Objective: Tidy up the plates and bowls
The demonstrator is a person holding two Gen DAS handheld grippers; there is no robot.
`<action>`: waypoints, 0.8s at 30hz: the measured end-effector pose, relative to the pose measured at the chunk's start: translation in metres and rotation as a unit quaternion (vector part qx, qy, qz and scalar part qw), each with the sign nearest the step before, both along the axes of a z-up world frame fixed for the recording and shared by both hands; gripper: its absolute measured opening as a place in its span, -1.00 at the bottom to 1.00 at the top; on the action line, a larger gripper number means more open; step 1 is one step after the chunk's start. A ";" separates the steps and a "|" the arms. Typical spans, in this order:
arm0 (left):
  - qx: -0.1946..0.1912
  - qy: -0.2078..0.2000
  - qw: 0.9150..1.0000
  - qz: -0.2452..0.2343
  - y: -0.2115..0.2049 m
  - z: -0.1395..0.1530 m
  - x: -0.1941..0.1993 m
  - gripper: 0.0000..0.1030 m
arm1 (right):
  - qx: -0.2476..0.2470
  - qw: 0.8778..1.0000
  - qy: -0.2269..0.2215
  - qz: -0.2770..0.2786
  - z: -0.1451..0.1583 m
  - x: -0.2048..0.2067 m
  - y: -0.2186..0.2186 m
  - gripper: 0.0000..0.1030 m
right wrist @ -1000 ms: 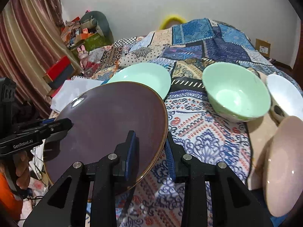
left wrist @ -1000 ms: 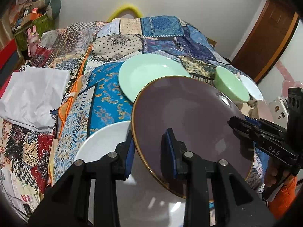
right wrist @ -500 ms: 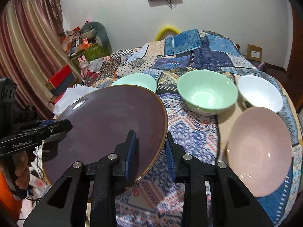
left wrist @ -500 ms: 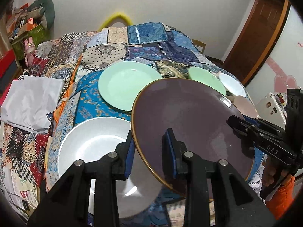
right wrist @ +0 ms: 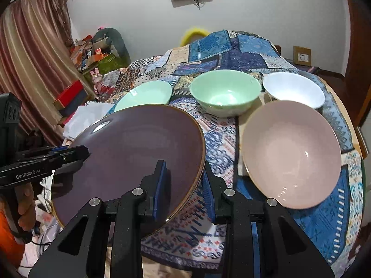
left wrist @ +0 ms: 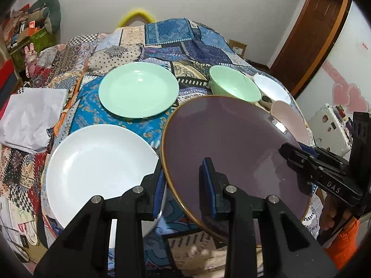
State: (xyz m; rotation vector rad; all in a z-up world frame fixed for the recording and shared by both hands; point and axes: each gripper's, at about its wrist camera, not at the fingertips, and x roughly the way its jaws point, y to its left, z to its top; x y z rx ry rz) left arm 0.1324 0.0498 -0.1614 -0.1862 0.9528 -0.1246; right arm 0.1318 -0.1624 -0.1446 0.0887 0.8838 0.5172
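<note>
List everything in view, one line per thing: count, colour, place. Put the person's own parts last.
purple plate: 1, purple with a gold rim, held tilted above the near edge of the bedspread
white plate: 1, white, near left on the bedspread
green plate: 1, mint green, beyond the white plate
green bowl: 1, mint green, mid bedspread
white bowl: 1, white, right of the green bowl
pink bowl: 1, pale pink, near right
bedspread: 1, patchwork, mostly blue, under all dishes
white cloth: 1, white, left edge
left gripper: 1, black with blue pads, shut on the purple plate's rim
right gripper: 1, black with blue pads, shut on the opposite rim
</note>
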 end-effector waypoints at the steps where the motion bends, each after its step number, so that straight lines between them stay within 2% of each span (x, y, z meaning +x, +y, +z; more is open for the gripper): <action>1: 0.000 0.001 1.000 -0.001 -0.003 -0.002 0.000 -0.41 | 0.000 1.000 0.001 -0.001 -0.001 -0.001 -0.002 -0.47; 13: 0.008 0.015 1.000 -0.014 -0.032 -0.026 0.007 -0.40 | 0.000 0.999 0.022 -0.023 -0.023 -0.002 -0.025 -0.47; 24: 0.004 0.040 0.999 -0.017 -0.038 -0.052 0.018 -0.40 | -0.012 0.999 0.037 -0.031 -0.041 -0.001 -0.029 -0.47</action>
